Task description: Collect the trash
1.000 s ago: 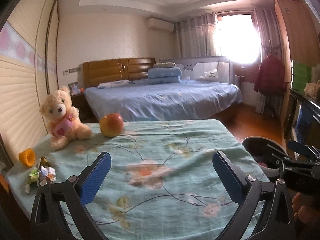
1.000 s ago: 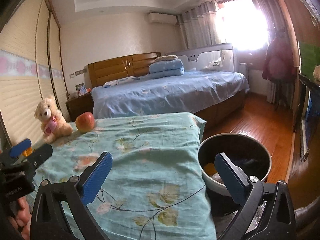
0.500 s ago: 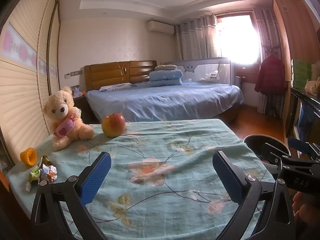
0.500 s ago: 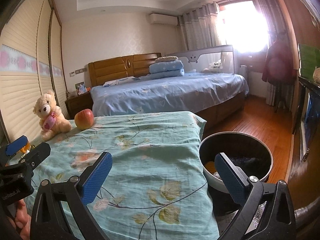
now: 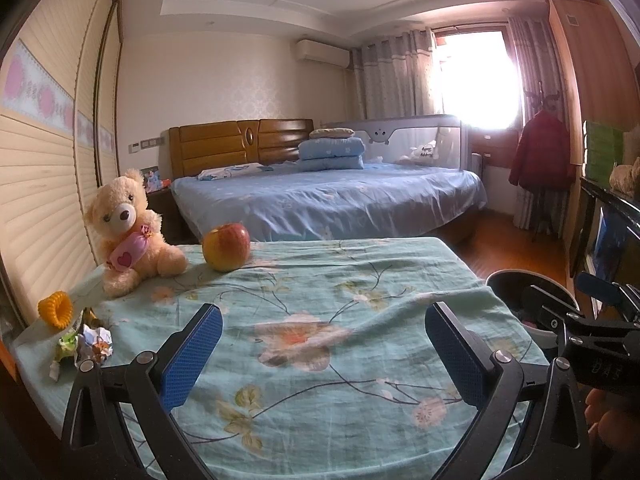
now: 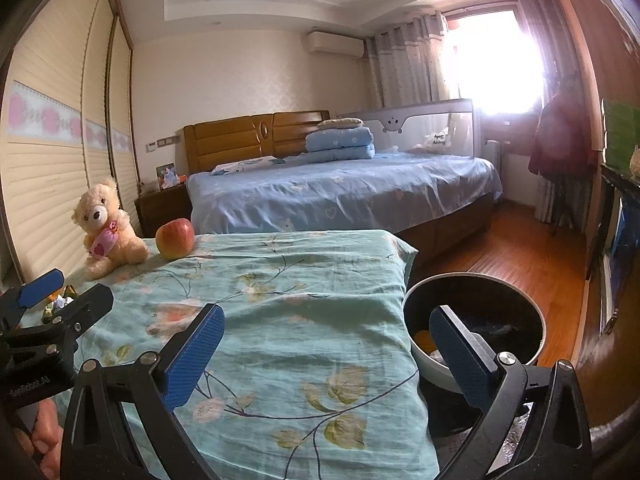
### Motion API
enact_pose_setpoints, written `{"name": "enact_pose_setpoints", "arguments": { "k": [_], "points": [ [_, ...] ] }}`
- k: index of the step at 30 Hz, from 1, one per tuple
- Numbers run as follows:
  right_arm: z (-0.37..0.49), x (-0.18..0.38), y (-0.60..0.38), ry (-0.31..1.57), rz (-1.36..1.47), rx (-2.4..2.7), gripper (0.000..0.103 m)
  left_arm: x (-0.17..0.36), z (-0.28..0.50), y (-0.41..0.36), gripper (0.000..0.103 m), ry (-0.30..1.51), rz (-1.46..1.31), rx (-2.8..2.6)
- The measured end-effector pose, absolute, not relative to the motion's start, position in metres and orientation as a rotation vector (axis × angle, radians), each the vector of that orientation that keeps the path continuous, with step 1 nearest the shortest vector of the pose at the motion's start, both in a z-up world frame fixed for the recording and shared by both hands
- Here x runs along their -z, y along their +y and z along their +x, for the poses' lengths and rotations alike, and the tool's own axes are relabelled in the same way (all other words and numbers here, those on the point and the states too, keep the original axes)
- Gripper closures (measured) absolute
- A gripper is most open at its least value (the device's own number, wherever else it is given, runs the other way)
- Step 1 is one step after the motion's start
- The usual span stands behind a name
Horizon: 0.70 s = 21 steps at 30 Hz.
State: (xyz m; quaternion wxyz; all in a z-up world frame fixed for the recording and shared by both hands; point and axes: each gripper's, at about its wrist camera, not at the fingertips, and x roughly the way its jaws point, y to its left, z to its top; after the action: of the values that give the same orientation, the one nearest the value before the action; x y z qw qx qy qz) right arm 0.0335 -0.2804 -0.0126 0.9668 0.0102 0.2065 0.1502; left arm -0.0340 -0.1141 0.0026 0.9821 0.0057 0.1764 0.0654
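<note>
A: Item one, hand-held grippers?

B: My left hand-held gripper (image 5: 322, 342), jaws spread wide, nothing between the blue pads, held above the near part of the surface (image 5: 340, 280). My right hand-held gripper (image 6: 326, 342), likewise spread wide and empty, held over the surface's right edge with its right finger in front of the bin.

A: Item two, trash?

B: One heap of crumpled wrappers (image 5: 86, 342), white and green, lying on the floral cloth at the near left corner of the surface, left of my left hand-held gripper and not touching it. From the right wrist view it is mostly hidden behind the left tool.

A: Item three, receptacle?

B: One round dark bin (image 6: 474, 320), on the floor just beside the surface's right edge. Something orange and some pale scraps lie inside.

A: Other stock?

B: One orange ribbed cup (image 5: 56, 308), on its side, just behind the wrappers. One teddy bear (image 5: 128, 232), seated at the far left. One apple (image 5: 226, 246), just right of the bear.
</note>
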Motion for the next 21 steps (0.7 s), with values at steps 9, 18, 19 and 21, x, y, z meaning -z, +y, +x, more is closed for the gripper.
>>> {"name": "enact_pose_setpoints", "arguments": {
  "k": [9,18,19,21],
  "points": [
    [0.0329,0.0115,-0.2802,0.413,0.022,-0.307,0.0,-0.0019,-0.0349,-0.1153,0.001,0.354,0.004,-0.134],
    [0.0322,0.0105,-0.2785,0.411,0.022,-0.31,0.0,-0.0007,-0.0329,-0.1131,0.001,0.364,-0.01,-0.136],
    [0.0319,0.011,-0.2782,0.412,0.021,-0.309,0.0,-0.0006,-0.0327,-0.1129,0.001,0.364,-0.01,-0.137],
    [0.0317,0.011,-0.278,0.411,0.021,-0.309,0.0,-0.0009,-0.0327,-0.1127,0.001,0.362,-0.01,-0.136]
  ]
}}
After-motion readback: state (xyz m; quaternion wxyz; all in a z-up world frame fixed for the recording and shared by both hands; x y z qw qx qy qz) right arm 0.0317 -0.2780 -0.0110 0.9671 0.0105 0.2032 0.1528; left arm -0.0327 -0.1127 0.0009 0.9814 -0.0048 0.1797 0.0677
